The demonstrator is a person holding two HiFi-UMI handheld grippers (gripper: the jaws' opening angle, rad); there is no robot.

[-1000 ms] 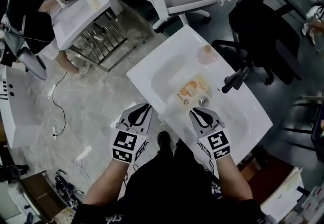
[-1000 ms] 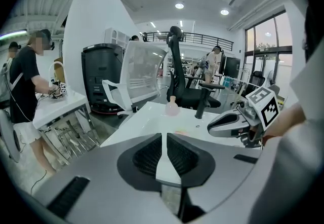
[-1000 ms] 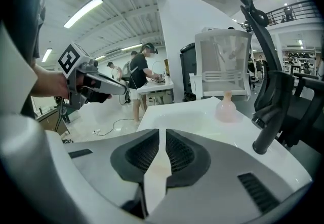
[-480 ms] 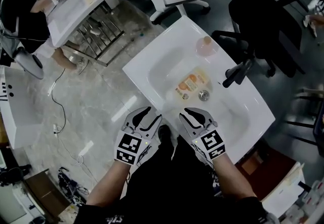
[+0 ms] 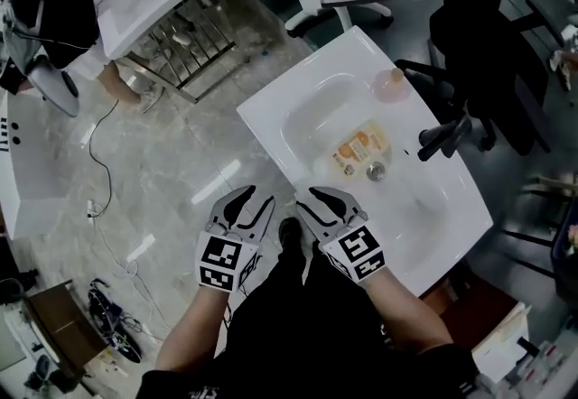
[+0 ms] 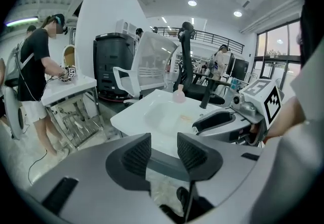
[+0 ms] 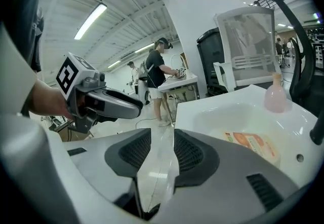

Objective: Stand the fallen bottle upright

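Now left gripper (image 5: 251, 201) jaws apart, just been closing slightly, nothing between; right gripper (image 5: 320, 200) jaws just been opening, narrow gap, empty; bottle (image 5: 361, 146) lies flat in sink (image 5: 271, 113), untouched

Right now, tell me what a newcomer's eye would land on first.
The white washbasin in the middle, with an orange-labelled bottle lying flat in its bowl beside the drain, and a pink bottle upright on its far rim. In front of it hover the left gripper, jaws just eased in, and the right gripper, jaws just opening, both apart with nothing between them.
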